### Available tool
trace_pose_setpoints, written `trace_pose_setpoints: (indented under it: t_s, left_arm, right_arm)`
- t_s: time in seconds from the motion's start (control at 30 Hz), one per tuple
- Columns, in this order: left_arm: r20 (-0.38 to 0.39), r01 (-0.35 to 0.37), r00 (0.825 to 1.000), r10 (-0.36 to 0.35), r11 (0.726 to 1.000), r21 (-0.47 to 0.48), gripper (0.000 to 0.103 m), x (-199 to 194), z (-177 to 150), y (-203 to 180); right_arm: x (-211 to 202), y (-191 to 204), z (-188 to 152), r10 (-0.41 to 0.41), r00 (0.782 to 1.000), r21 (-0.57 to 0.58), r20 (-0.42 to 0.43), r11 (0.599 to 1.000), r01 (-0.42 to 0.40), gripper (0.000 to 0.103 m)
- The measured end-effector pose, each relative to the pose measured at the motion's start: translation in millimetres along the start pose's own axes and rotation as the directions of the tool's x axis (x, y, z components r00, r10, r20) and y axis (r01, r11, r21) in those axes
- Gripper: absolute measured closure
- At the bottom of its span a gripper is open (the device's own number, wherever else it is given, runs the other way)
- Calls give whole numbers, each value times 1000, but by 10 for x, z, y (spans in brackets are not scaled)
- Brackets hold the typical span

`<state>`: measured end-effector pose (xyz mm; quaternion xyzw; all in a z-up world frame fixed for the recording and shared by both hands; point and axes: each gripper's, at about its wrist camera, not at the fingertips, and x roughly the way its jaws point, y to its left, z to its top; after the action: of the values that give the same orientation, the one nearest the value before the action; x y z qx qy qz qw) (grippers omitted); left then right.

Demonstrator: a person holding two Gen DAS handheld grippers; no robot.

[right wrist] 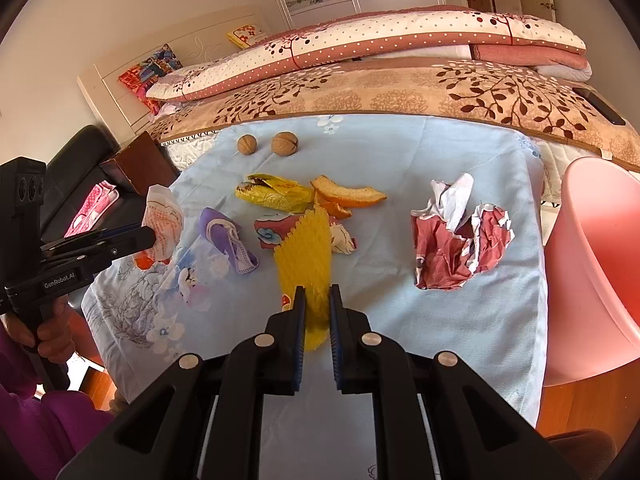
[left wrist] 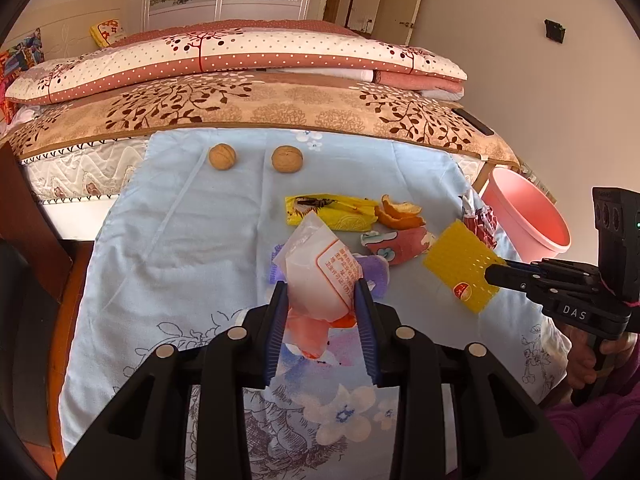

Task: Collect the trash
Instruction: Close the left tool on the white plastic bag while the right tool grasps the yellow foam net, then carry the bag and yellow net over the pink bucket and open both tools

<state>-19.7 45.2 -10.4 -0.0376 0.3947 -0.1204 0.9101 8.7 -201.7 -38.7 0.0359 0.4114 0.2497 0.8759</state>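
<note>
My left gripper (left wrist: 321, 286) is shut on a white and orange plastic wrapper (left wrist: 320, 272) and holds it above the blue cloth; it also shows in the right wrist view (right wrist: 162, 222). My right gripper (right wrist: 317, 294) is shut on a yellow foam net sleeve (right wrist: 306, 256), also seen in the left wrist view (left wrist: 460, 266). On the cloth lie a yellow snack wrapper (right wrist: 272, 194), orange peel (right wrist: 344, 196), a purple wrapper (right wrist: 228, 240), a floral wrapper (right wrist: 276, 234) and crumpled red and white paper (right wrist: 460, 244).
A pink bin (right wrist: 600, 264) stands at the right of the cloth-covered table (right wrist: 420, 320). Two walnuts (right wrist: 247, 145) (right wrist: 284, 143) sit at the far edge. A bed with folded quilts (right wrist: 380, 40) lies behind. A dark chair (right wrist: 80, 160) is at the left.
</note>
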Motion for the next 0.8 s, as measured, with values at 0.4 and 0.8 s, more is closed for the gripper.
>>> trace_pose_setpoints:
  t_s: [0.4, 0.8]
  left_arm:
    - [66, 85, 994, -92, 992, 90, 69, 13, 329, -486]
    - [87, 202, 972, -220, 963, 180, 69, 212, 650, -1190]
  right_arm:
    - [-419, -364, 76, -59, 990, 110, 132, 993, 45, 93]
    - [-862, -954, 6, -218, 951, 269, 219, 951, 156, 93]
